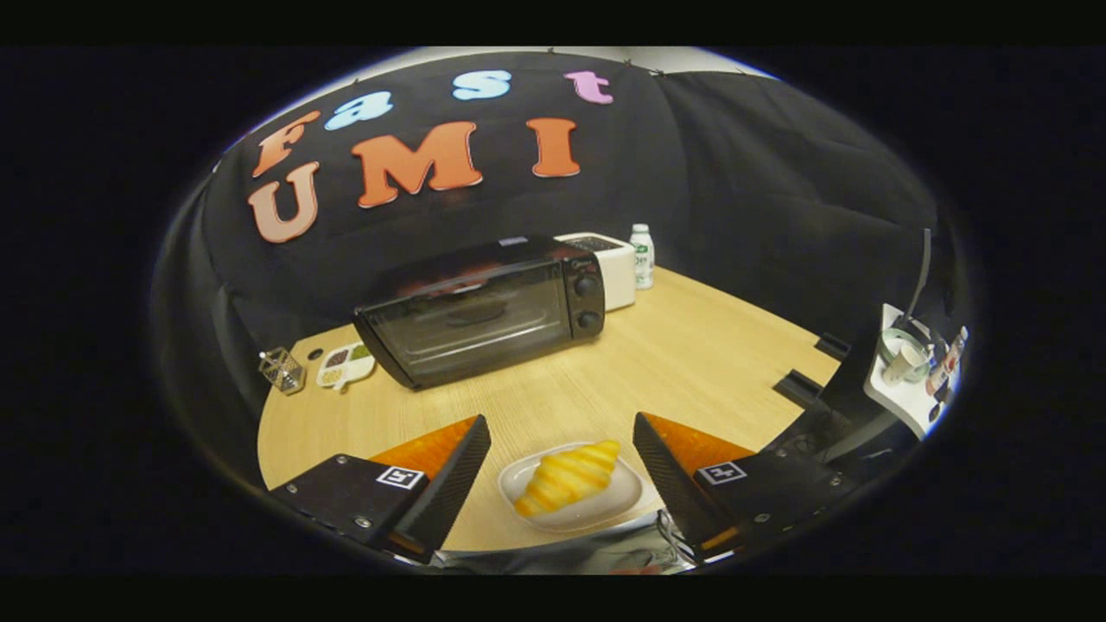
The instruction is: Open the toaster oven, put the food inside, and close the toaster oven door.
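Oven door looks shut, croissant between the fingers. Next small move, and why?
Probably lift away from the croissant and carry the open hand-held gripper forward to the toaster oven. Its glass door is shut, so the food on the white plate has nowhere to go yet; the door has to be opened first.

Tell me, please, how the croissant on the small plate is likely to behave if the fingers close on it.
The croissant looks flaky and puffy, so probably light and easily crushed. It lies loose on the glossy plate, so a push may slide it rather than roll it. The hand-held gripper is open around both, fingers apart.
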Available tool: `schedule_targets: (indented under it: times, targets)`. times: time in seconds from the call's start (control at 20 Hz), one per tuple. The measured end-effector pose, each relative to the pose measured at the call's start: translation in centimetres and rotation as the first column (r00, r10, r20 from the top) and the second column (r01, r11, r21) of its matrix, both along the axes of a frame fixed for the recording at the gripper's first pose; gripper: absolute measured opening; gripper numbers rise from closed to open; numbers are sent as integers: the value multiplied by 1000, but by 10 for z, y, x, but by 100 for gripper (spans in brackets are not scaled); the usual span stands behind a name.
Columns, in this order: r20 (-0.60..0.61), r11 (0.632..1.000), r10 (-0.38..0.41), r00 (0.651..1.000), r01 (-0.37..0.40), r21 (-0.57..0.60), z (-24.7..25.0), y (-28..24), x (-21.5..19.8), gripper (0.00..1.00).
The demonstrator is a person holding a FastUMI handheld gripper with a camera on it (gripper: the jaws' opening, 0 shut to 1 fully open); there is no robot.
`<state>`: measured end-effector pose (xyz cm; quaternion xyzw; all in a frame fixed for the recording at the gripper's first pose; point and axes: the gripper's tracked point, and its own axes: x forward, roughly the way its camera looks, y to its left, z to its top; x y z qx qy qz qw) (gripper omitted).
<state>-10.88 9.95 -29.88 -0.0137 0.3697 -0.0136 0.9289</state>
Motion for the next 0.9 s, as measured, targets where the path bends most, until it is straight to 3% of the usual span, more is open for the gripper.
schedule_targets:
  times: [0.35,0.9]
  targets:
    - [-174,999,-22,984,14,-46,-63,-2,-25,99]
    - [-342,989,-149,928,136,-60,-118,3,-60,99]
